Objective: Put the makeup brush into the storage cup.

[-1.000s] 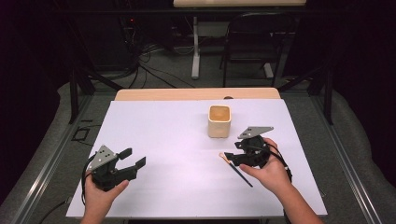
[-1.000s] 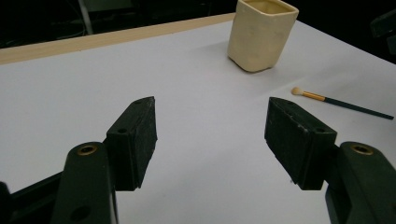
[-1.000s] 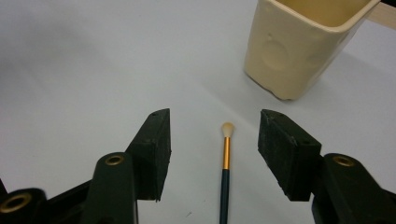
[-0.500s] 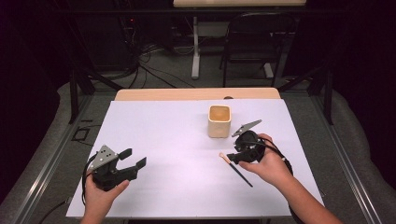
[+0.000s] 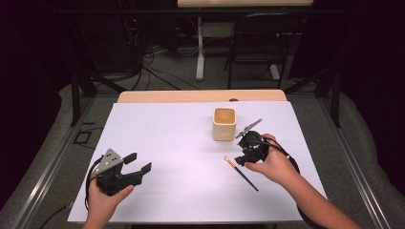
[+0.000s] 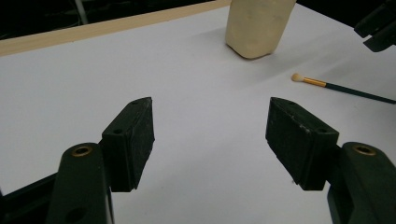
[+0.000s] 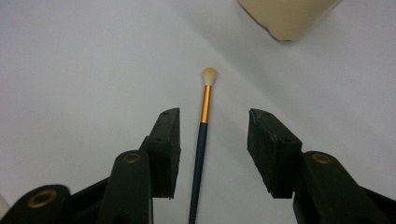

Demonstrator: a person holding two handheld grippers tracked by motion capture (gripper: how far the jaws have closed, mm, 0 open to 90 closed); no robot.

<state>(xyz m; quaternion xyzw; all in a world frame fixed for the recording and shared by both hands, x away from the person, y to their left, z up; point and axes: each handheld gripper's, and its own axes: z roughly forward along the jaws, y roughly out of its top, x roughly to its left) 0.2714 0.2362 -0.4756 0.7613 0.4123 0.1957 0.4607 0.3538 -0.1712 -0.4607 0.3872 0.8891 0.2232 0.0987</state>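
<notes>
A thin dark-handled brush (image 5: pixel 241 172) (image 7: pixel 201 140) with a gold ferrule and pale tip lies flat on the white sheet (image 5: pixel 181 138). My right gripper (image 5: pixel 241 160) (image 7: pixel 212 116) points down over it. Its jaws have just been closing and now straddle the handle, with gaps on both sides, so it is open. A cream square cup (image 5: pixel 224 123) (image 7: pixel 289 16) stands upright just beyond the brush tip. My left gripper (image 5: pixel 138 162) (image 6: pixel 210 126) is held at the front left, open and with nothing in it. The left gripper view has the cup (image 6: pixel 258 25) and brush (image 6: pixel 345 88) farther off.
The white sheet covers a wooden table whose bare edge (image 5: pixel 200 96) runs along the back. A dark chair (image 5: pixel 260 43) and cables stand on the floor behind. The right gripper (image 6: pixel 376 25) pokes into the left gripper view's top right corner.
My right gripper has tipped down over the brush handle and its jaws have narrowed around it. The left gripper, brush and cup have not moved.
</notes>
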